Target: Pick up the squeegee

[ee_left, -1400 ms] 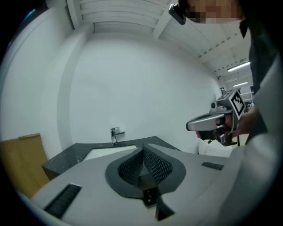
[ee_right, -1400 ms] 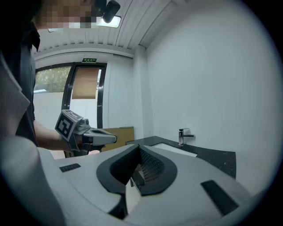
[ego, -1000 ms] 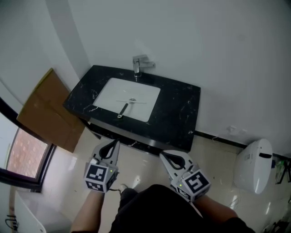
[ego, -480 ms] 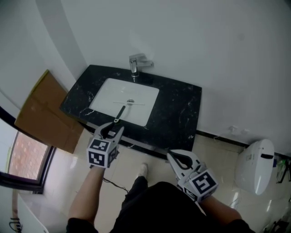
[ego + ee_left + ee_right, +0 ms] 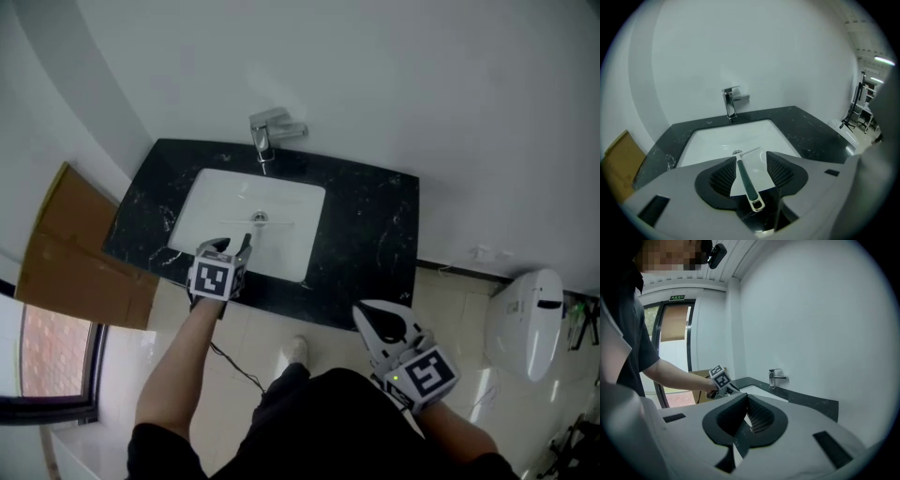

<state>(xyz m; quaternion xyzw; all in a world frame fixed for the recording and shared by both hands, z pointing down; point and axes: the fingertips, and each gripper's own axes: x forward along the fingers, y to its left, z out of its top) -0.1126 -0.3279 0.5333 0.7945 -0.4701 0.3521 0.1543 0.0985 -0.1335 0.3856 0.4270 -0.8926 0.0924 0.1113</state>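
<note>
The squeegee (image 5: 251, 231) lies in the white basin (image 5: 211, 202), its blade by the drain and its dark green handle (image 5: 744, 178) pointing back toward the front rim. My left gripper (image 5: 230, 247) reaches over the basin's front edge, tilted down. Its jaws are opening, and the handle lies between them with neither pad touching it. In the left gripper view the left gripper (image 5: 750, 163) straddles the handle, whose white loop end (image 5: 756, 203) sits near the jaw roots. My right gripper (image 5: 377, 316) hangs in front of the counter with its fingers together and nothing in them.
A chrome faucet (image 5: 265, 131) stands behind the basin on the black stone counter (image 5: 375, 234). Cardboard (image 5: 66, 248) leans at the counter's left, next to a window (image 5: 52, 361). A white toilet (image 5: 528, 323) sits at the right. A white wall rises behind.
My left gripper has gone forward and down from in front of the counter to the basin, and its jaws have spread around the squeegee handle. The right gripper has drifted a little toward the right.
</note>
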